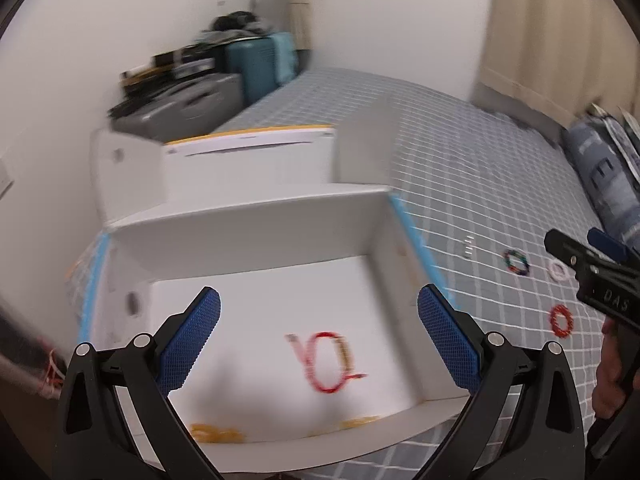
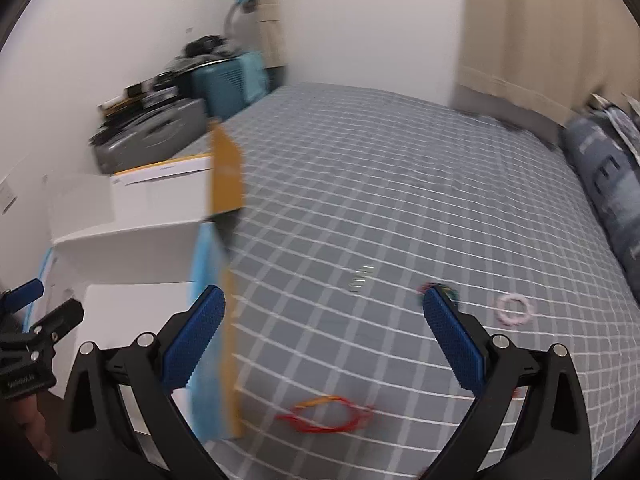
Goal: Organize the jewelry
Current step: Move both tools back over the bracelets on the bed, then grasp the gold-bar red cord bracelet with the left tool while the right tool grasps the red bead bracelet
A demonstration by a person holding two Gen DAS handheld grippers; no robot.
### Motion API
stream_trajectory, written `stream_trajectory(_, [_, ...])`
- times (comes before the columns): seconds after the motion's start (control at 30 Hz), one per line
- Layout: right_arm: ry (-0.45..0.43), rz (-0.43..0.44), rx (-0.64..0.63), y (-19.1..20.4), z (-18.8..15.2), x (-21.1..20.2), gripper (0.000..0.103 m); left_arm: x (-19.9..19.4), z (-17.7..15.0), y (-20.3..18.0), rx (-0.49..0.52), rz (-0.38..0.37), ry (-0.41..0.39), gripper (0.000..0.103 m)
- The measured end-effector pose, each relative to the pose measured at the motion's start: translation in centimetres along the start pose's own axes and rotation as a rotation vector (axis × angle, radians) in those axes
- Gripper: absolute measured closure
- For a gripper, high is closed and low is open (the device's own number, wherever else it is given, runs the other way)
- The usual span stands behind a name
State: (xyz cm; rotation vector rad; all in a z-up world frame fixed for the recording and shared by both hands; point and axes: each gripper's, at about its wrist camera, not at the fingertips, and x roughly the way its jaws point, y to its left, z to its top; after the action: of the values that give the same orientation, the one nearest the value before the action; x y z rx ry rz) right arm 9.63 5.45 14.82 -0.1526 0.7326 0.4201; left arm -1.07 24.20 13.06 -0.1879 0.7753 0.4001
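A red cord bracelet with a gold piece (image 1: 330, 362) is seen lying on the white floor of an open white cardboard box (image 1: 248, 216), ahead of and between the jaws of the left gripper (image 1: 319, 334), slightly nearer the right-hand blue pad; nothing is touched by it. The left jaws are spread wide and nothing is held between them. Some blurred yellow-gold pieces (image 1: 216, 434) are seen along the near inner edge of the box, below the jaws. The box is set on a bed covered with a grey sheet checked in white (image 2: 400, 200). On the sheet to the right of the box, a multicoloured beaded ring (image 1: 516, 263), a pale pink beaded ring (image 1: 558, 270) and a red beaded ring (image 1: 561, 321) are laid out apart from one another, with a small silvery item (image 1: 467, 246) nearer the box. In the right wrist view, a loop of red and orange cord (image 2: 328, 416) is seen on the sheet below and between the jaws of the right gripper (image 2: 322, 334), close to the camera and untouched. The right jaws are likewise spread wide and empty. The multicoloured ring is partly hidden behind the right-hand pad (image 2: 452, 336), and the pink ring lies beyond it to the right. The box's yellow and blue outer wall stands just beside the left-hand pad.
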Motion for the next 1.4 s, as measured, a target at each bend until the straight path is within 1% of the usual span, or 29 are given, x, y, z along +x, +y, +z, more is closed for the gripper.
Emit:
stream_trajectory(0.2, [0.008,-0.078,0.050,-6.3,-0.8,0.3,0.007,1.6,0.5,-6.9,0.080,-0.100,0.009,0.006])
stream_trajectory(0.33, [0.024,-0.136,0.111,-11.2,-1.7,0.6,0.008,2.9,0.4,-11.8,0.142,-0.167,0.027,0.006])
stream_trajectory(0.5, [0.057,-0.199,0.178,-16.4,-3.2,1.0,0.007,4.1,-0.1,-16.7,0.213,-0.221,0.049,0.006])
stream_trajectory(0.63, [0.077,-0.231,0.210,-18.9,-4.0,1.6,0.007,5.2,-0.6,-19.6,0.248,-0.250,0.067,0.006])
stream_trajectory(0.73, [0.089,-0.249,0.224,-20.3,-4.9,2.1,0.007,6.3,-1.2,-20.9,0.262,-0.262,0.079,0.006])
stream_trajectory(0.87, [0.093,-0.278,0.230,-21.4,-6.2,3.0,0.007,8.1,-2.5,-21.7,0.280,-0.289,0.128,0.006])
stream_trajectory(1.0, [0.135,-0.262,0.252,-22.5,-8.0,4.8,0.007,9.6,-3.7,-21.9,0.273,-0.297,0.160,0.006])
stream_trajectory(1.23, [0.168,-0.260,0.266,-23.4,-10.1,6.6,0.007,11.4,-6.5,-22.0,0.264,-0.297,0.189,0.006])
stream_trajectory(1.3, [0.179,-0.255,0.273,-23.6,-10.8,7.2,0.007,11.9,-7.2,-22.1,0.266,-0.310,0.197,0.006])
stream_trajectory(1.4, [0.190,-0.255,0.277,-23.7,-11.5,8.0,0.008,12.7,-8.3,-22.0,0.271,-0.287,0.199,0.006])
